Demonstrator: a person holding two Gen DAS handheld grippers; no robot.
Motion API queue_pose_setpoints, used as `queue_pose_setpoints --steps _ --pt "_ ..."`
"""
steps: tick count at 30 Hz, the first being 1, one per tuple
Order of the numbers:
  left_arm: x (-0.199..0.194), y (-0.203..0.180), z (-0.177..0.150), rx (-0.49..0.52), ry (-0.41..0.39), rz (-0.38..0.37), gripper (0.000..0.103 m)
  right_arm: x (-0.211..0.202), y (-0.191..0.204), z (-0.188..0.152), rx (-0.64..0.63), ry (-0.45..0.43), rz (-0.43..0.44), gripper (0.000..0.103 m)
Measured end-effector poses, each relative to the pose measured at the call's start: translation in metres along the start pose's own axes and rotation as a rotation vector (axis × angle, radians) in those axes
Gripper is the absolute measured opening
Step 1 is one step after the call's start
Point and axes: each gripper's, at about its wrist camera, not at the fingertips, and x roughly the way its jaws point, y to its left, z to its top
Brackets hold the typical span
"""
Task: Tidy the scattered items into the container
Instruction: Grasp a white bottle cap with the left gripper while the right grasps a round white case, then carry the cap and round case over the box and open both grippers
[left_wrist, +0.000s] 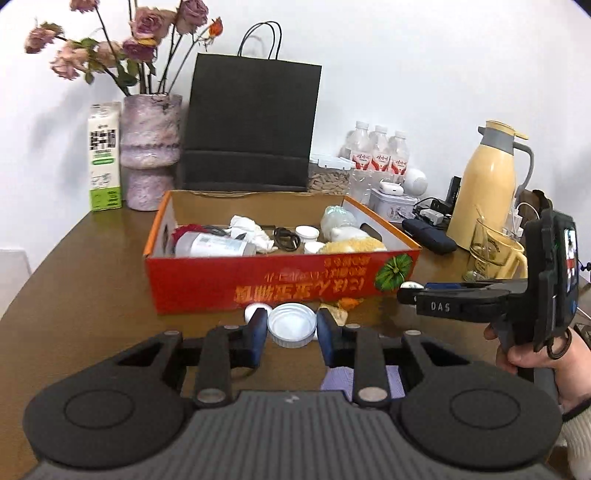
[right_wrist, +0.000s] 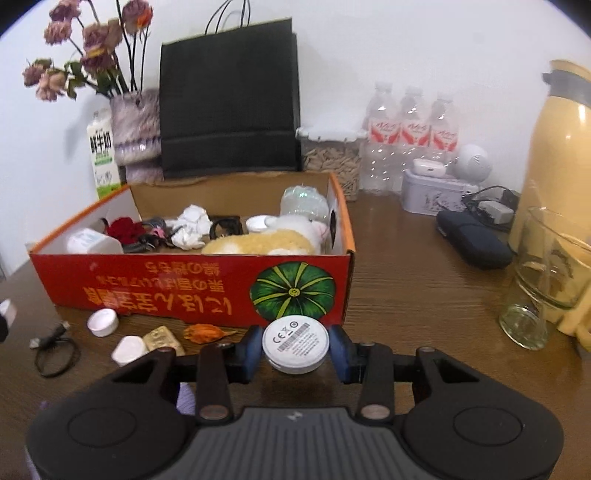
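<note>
The red cardboard box (left_wrist: 207, 284) (right_wrist: 166, 280) stands open on the brown table and holds a bottle, crumpled tissue, a cable, caps and a plush toy. My left gripper (left_wrist: 291, 326) is shut on a white screw cap (left_wrist: 291, 325), held just in front of the box's front wall. My right gripper (right_wrist: 295, 347) is shut on a white round puck (right_wrist: 295, 341) with a barcode label, near the box's right front corner; in the left wrist view the right gripper (left_wrist: 406, 293) appears at the right. Loose in front of the box lie two white caps (right_wrist: 103, 322) (right_wrist: 129, 350), a gold foil piece (right_wrist: 162, 339), an orange scrap (right_wrist: 205, 332) and a black cable (right_wrist: 55, 350).
Behind the box stand a black paper bag (left_wrist: 251, 122), a vase of dried roses (left_wrist: 149, 147), a milk carton (left_wrist: 105, 155) and water bottles (right_wrist: 410, 140). To the right are a yellow jug (left_wrist: 487, 184), a glass mug (right_wrist: 550, 273), a dark case (right_wrist: 472, 240) and a tin (right_wrist: 428, 195).
</note>
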Motion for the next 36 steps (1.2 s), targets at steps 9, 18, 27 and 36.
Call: queue_pose_setpoints --steps 9,18,27,36 --pt "-0.059 -0.016 -0.021 -0.007 0.004 0.013 0.030 -0.096 0.029 -0.040 0.085 -0.041 0.176 0.038" --pt "-0.086 -0.022 -0.042 -0.047 0.046 -0.018 0.030 -0.156 0.043 -0.070 0.029 -0.019 0.205 0.038" --pt "-0.085 -0.011 -0.016 -0.046 0.006 -0.083 0.030 -0.162 0.035 -0.056 0.062 -0.014 0.264 0.038" --pt "0.028 0.027 0.111 0.043 0.092 -0.132 0.030 -0.099 0.022 0.069 0.081 -0.060 0.350 0.038"
